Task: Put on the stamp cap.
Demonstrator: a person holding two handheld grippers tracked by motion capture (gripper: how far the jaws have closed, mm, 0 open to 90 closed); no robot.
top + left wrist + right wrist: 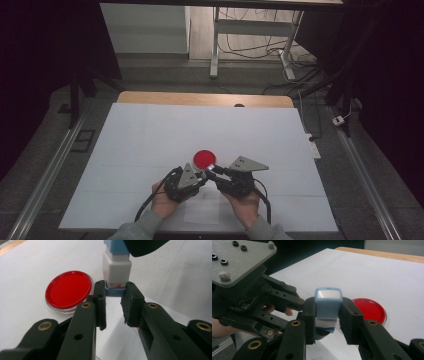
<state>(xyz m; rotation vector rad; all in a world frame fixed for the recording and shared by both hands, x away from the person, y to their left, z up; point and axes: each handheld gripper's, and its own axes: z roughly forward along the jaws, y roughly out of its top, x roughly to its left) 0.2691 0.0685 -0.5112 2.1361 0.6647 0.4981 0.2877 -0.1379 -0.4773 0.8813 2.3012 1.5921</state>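
Covering most of a wooden table (205, 98), a white sheet (150, 140) gives a plain, flat work surface; a strip of bare wood shows along its far edge. Beyond the table lies a grey floor with a white desk frame (216, 45) and loose cables (250, 47), and dark drapes close the room in at both sides. A metal rail (45, 175) runs along the floor to the left.

Near the front middle of the sheet, the person's two hands bring the grippers together. A small stamp (327, 306) with a pale blue cap, white body and blue base sits between them. The right gripper (327, 315) has its jaws closed on the stamp's upper part, pads pressing on the cap and white body from both sides. The left gripper (115, 293) meets the stamp from the opposite end: its jaw tips clamp the blue base (114, 291), one pad on each side. So the stamp is held off the sheet at both ends, cap toward the right gripper's camera and base toward the left gripper's.

A round red ink pad (68, 290) in a clear rimmed dish lies flat on the sheet just beside the left jaws, apart from the stamp.
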